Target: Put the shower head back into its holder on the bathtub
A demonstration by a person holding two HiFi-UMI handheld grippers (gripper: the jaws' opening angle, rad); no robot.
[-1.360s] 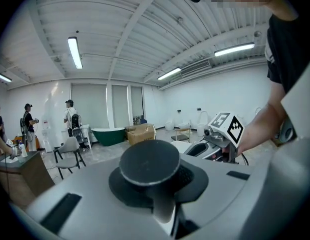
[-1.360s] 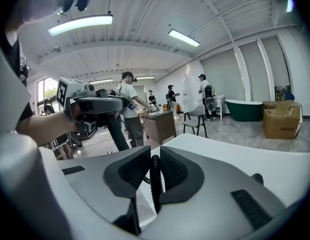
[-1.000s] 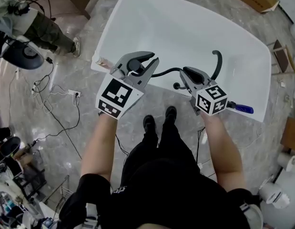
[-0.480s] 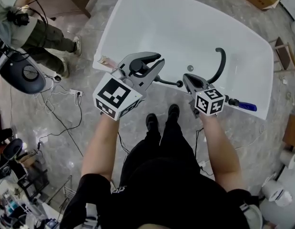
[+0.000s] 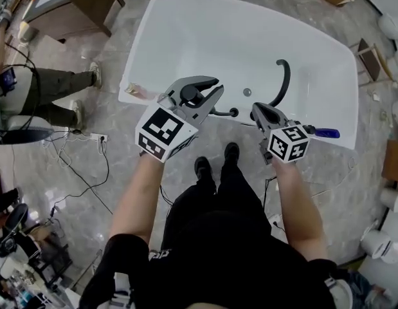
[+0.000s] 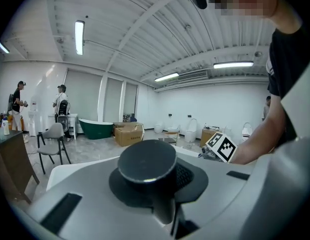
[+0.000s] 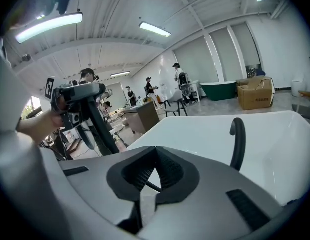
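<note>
The black round shower head sits between the jaws of my left gripper, which is shut on it just above the near rim of the white bathtub. In the left gripper view the shower head fills the gap between the jaws. A thin black hose leads from it to a small black knob on the rim. My right gripper hovers right of that knob, jaws shut, pads touching with nothing between them. A curved black spout rises inside the tub.
A blue-handled tool lies on the tub rim at the right. Someone stands on the marble floor at the left, near cables and a wooden desk. My own shoes stand against the tub.
The right gripper has shifted to the right along the rim, closer to the curved spout. The left gripper still holds the shower head and has barely moved.
</note>
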